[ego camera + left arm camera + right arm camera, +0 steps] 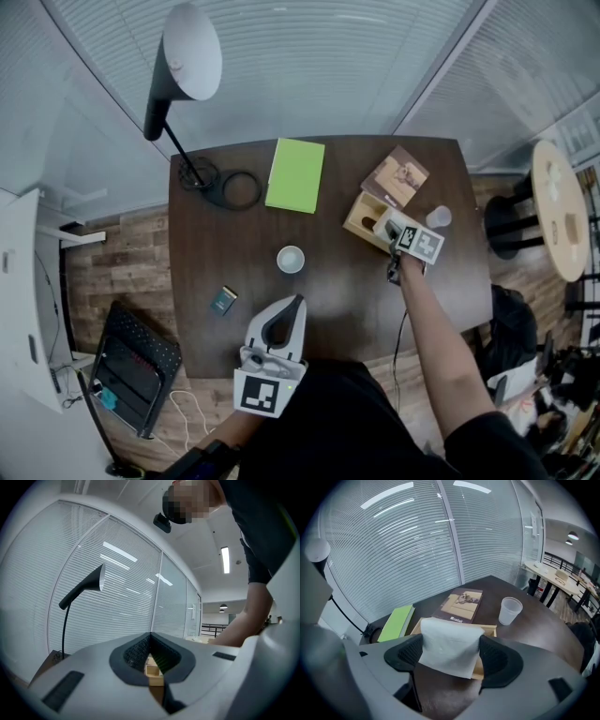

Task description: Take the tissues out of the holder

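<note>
Right gripper: jaws clamped on tissues. Left gripper: jaws together, empty, well apart from holder. Table: dark wood. Holder: wooden box, far right. Tissues: white folded stack spanning jaw to jaw, overlapping holder's near rim; right gripper nearer; upward withdrawal judged next.

White tissues against a pale wooden holder. The table is dark brown, the notebook lime green, the book tan.

R gripper clamps tissues over holder.
</note>
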`<state>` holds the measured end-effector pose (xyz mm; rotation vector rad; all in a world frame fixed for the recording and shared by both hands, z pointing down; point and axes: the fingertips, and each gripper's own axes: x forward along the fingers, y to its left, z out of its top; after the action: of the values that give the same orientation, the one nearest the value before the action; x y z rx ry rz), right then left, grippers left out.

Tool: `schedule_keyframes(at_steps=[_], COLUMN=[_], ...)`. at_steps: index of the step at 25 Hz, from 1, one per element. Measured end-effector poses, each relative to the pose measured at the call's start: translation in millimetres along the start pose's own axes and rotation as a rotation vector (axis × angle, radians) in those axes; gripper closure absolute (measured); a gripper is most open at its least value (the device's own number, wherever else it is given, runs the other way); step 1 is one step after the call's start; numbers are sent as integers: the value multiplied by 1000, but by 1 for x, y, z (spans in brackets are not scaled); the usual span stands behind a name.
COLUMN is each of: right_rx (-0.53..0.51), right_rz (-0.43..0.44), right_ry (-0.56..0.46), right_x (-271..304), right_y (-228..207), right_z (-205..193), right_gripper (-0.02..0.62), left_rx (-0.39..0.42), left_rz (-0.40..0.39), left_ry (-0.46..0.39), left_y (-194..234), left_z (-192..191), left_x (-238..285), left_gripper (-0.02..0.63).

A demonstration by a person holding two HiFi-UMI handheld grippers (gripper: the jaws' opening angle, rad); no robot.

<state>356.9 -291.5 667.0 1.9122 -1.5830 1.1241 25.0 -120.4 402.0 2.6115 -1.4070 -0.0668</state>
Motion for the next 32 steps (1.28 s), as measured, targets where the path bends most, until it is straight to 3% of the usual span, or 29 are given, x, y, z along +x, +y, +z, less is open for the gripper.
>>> schedule_keyframes(at_steps=[17,23,32], right_rx=[-37,-30,-63], right_rz=[-43,-22,19], right_ry=[-58,-46,-7], right_x=[-44,-56,-73], right_y=[15,26,54], right_z=[-7,-28,-71], right_gripper=[206,207,207], left_rx=[5,18,29], left_rz=[-1,-13,31], left_ry=[-32,-32,-57], left_y=[-1,-6,20], left_z=[6,5,14], left_x=[-44,-61,-87], left_gripper=[609,609,609])
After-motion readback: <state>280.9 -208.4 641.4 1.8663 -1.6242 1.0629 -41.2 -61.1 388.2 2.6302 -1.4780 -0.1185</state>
